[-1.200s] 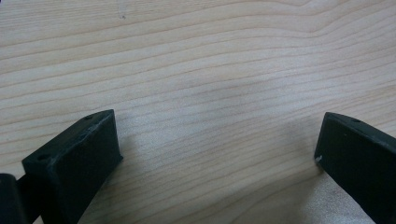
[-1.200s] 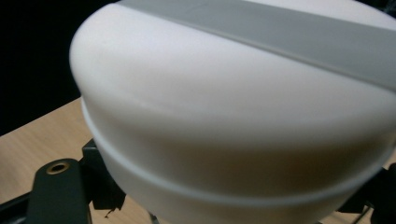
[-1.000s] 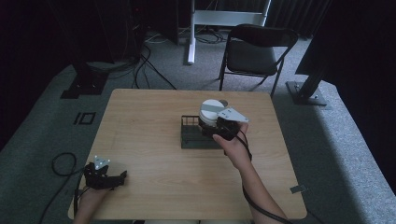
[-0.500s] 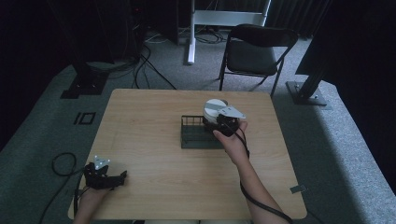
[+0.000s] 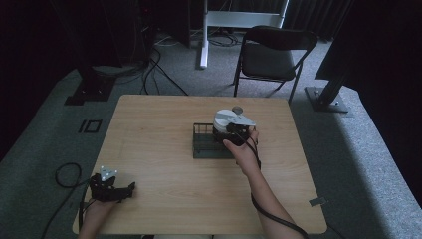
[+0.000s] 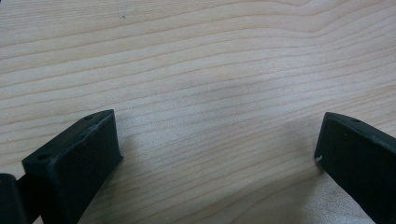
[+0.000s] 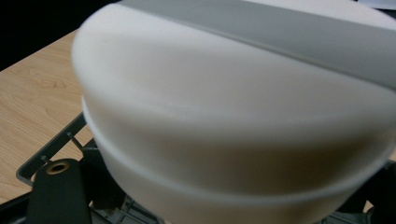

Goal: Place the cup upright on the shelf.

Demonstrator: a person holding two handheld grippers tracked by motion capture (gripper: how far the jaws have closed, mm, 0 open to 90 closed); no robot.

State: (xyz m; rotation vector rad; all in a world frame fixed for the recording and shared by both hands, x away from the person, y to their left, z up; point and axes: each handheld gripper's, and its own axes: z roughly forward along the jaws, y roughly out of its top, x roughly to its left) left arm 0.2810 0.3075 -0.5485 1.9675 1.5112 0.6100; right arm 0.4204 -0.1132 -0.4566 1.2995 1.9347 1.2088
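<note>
I see my right gripper [image 5: 230, 130] over the black wire rack [image 5: 205, 145] at the desk [image 5: 159, 129] centre, against the white bowl [image 7: 233, 121]; I cannot tell its fingers' state. My left gripper [image 5: 112, 189] rests near the front-left corner, fingers [image 6: 74, 158] spread wide, holding nothing.

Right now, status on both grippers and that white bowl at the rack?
Left gripper open, resting on the light wooden table, holding nothing. Right gripper at the white round bowl over the black wire rack; grip unclear. Nothing in the way.
</note>
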